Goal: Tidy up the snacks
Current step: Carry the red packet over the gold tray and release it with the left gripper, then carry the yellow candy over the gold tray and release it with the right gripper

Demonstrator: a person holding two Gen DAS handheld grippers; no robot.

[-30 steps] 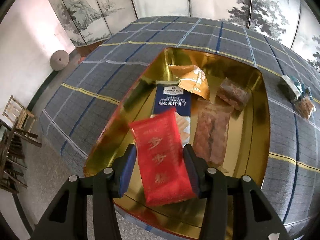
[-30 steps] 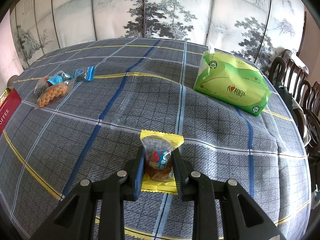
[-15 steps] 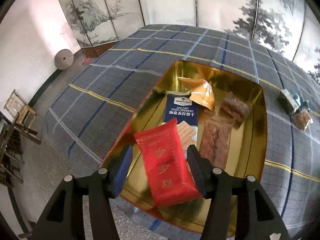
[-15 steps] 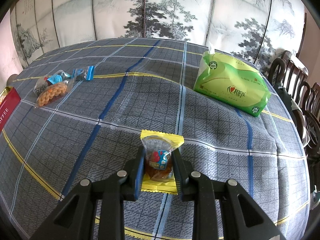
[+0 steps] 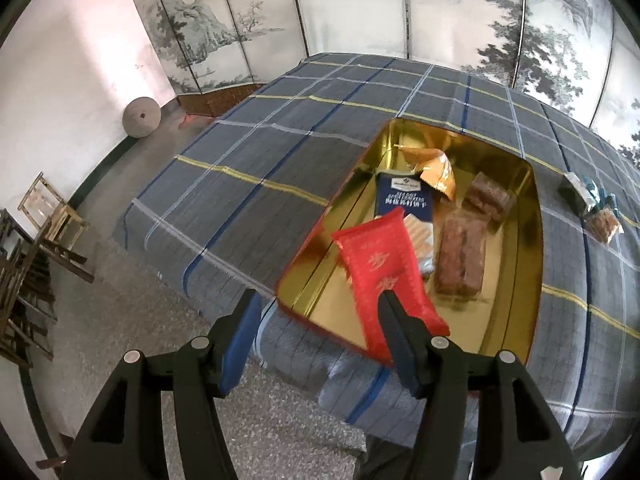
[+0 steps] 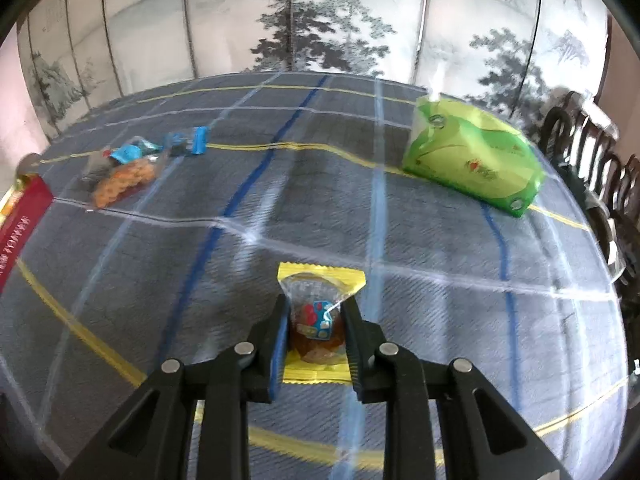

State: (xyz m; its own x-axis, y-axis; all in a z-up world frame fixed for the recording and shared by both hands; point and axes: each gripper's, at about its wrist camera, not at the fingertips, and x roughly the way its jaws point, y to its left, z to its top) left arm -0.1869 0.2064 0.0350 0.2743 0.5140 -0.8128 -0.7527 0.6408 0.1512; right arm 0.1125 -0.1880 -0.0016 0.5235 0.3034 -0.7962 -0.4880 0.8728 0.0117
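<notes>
The left tool point(image 5: 316, 334), its jaws just opened and empty, leaves the red packet point(image 5: 386, 276) propped on the tin's point(image 5: 536, 248) near edge, while the right tool point(image 6: 316, 326) clamps the yellow snack point(image 6: 318, 312) on the table point(image 6: 280, 216), ready to lift.

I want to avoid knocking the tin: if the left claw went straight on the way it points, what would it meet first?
Probably the tablecloth at the table's near edge, left of the gold tin; the left claw is open and empty. Depth is unclear.
</notes>
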